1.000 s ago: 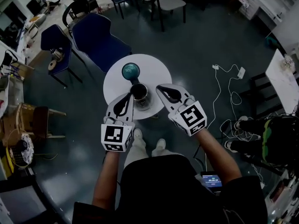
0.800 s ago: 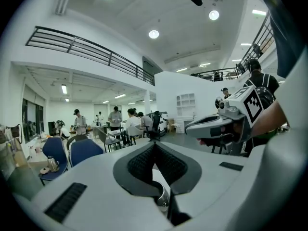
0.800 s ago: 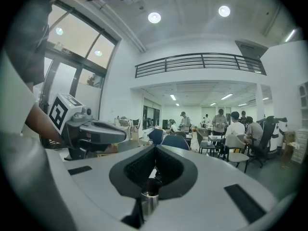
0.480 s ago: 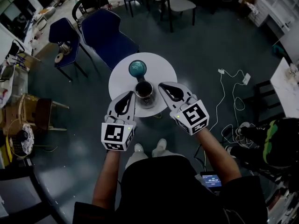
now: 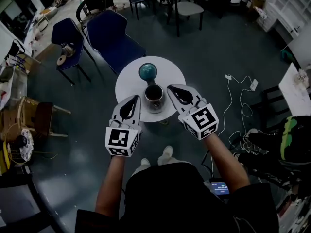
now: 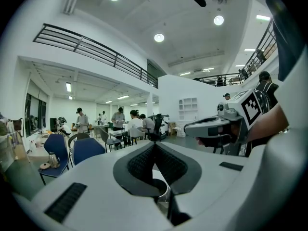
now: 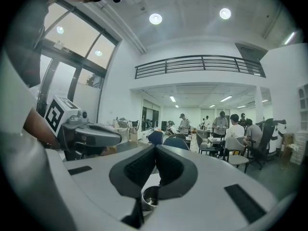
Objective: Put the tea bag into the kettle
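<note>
A steel kettle (image 5: 154, 94) stands open-topped on a small round white table (image 5: 130, 84), with a teal round object (image 5: 147, 72) just behind it. My left gripper (image 5: 135, 98) is at the kettle's left with its jaws together. My right gripper (image 5: 170, 87) is at the kettle's right, jaws also together. In the left gripper view the pads of my left gripper (image 6: 154, 144) meet above the kettle rim (image 6: 163, 192). The right gripper view shows my right gripper (image 7: 156, 147) closed over the kettle (image 7: 150, 195). No tea bag shows in any view.
Two blue chairs (image 5: 115, 37) (image 5: 64, 33) stand beyond the table and a grey chair (image 5: 186, 7) farther back. A wooden chair (image 5: 43, 118) is at the left. A white cable (image 5: 239, 97) lies on the floor at the right. My feet (image 5: 155, 155) are under the table's near edge.
The head view has shifted, so the table and kettle sit slightly higher and to the right. Both grippers stay shut beside the kettle, the right one a little higher.
</note>
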`<state>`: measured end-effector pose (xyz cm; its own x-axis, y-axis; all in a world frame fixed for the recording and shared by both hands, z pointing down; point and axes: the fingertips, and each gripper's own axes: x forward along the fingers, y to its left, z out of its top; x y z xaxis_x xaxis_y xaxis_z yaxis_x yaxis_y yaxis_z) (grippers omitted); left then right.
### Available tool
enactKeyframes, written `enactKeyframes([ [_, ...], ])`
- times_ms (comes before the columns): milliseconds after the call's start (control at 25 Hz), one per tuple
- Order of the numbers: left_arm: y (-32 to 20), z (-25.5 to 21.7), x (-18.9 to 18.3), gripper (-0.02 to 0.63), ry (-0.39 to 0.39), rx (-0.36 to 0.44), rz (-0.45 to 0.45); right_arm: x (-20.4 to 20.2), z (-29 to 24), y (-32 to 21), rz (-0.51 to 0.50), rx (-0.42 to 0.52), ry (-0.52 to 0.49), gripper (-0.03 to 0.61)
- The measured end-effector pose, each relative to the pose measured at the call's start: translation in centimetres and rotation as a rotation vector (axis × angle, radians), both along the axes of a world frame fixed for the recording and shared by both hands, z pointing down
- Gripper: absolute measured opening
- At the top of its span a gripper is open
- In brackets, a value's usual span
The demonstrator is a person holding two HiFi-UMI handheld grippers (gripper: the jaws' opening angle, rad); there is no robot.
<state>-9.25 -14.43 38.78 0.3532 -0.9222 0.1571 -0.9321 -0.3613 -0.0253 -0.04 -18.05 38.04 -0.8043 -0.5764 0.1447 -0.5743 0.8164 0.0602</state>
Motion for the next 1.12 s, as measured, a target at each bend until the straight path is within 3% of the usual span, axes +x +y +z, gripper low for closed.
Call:
enactKeyframes([
  [560,4.0,-1.4,-3.1,0.015,-0.011,0.027,0.100,-3.7,-1.4,4.7,0.074,-0.004,-0.041,0.018],
  [1120,9.2,-3.6,-5.3,0.015,0.012,0.071,0.143,-6.1,-3.7,10.7,0.121,0.031,-0.059,0.018],
])
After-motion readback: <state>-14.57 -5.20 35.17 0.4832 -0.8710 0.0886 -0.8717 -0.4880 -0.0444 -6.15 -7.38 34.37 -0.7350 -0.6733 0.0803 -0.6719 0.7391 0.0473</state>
